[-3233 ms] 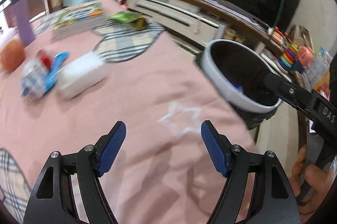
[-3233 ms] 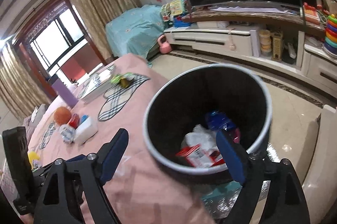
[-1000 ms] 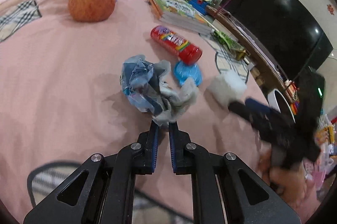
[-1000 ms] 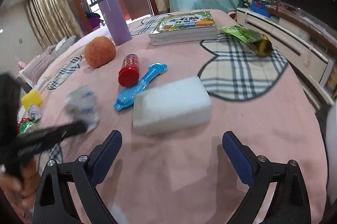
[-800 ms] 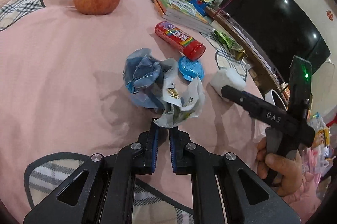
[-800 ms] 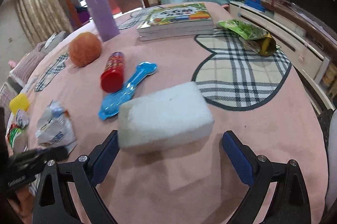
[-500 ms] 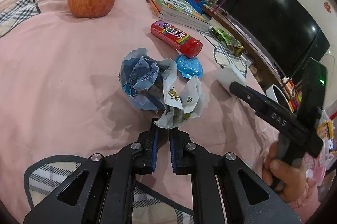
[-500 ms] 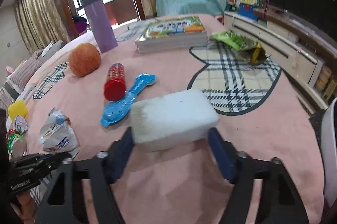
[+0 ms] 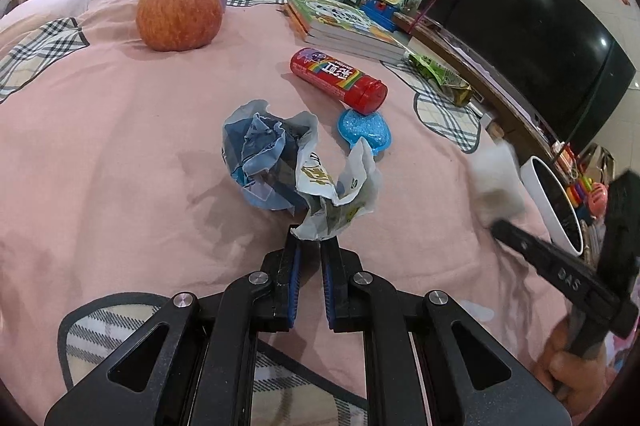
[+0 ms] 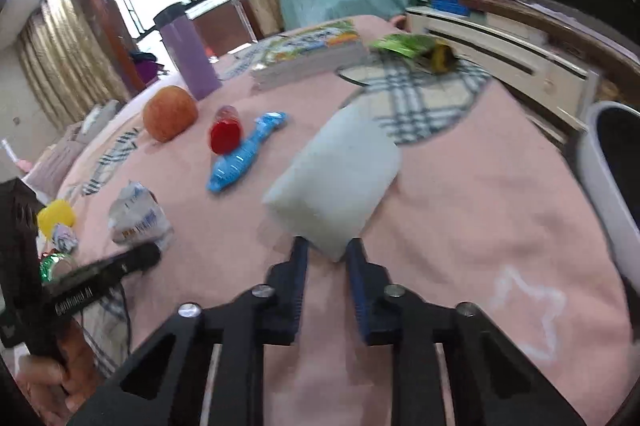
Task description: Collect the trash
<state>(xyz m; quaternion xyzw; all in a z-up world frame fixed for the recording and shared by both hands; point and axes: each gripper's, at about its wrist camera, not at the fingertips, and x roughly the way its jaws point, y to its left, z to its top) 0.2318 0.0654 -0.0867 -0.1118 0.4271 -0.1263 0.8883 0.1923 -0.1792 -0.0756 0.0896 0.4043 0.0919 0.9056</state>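
Right wrist view: right gripper point(image 10: 326, 252), jaws just closing, pinches the white foam block point(image 10: 334, 182); left gripper point(image 9: 310, 246) clamps the crumpled wrapper point(image 9: 296, 170); next, likely, the white-rimmed bin point(image 10: 612, 162).

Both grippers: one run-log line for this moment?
left gripper: shut on crumpled wrapper | right gripper: jaws just closing, pinching white foam block | bin: right of table

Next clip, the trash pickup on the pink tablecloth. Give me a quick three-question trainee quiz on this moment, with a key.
1. True or false: the left gripper is shut on the crumpled wrapper.
2. What does the right gripper pinch? A) apple B) white foam block C) red tube
3. Fill in: beside the table edge stands an open ___.

Key:
1. True
2. B, white foam block; its jaws have just been closing on a corner.
3. trash bin
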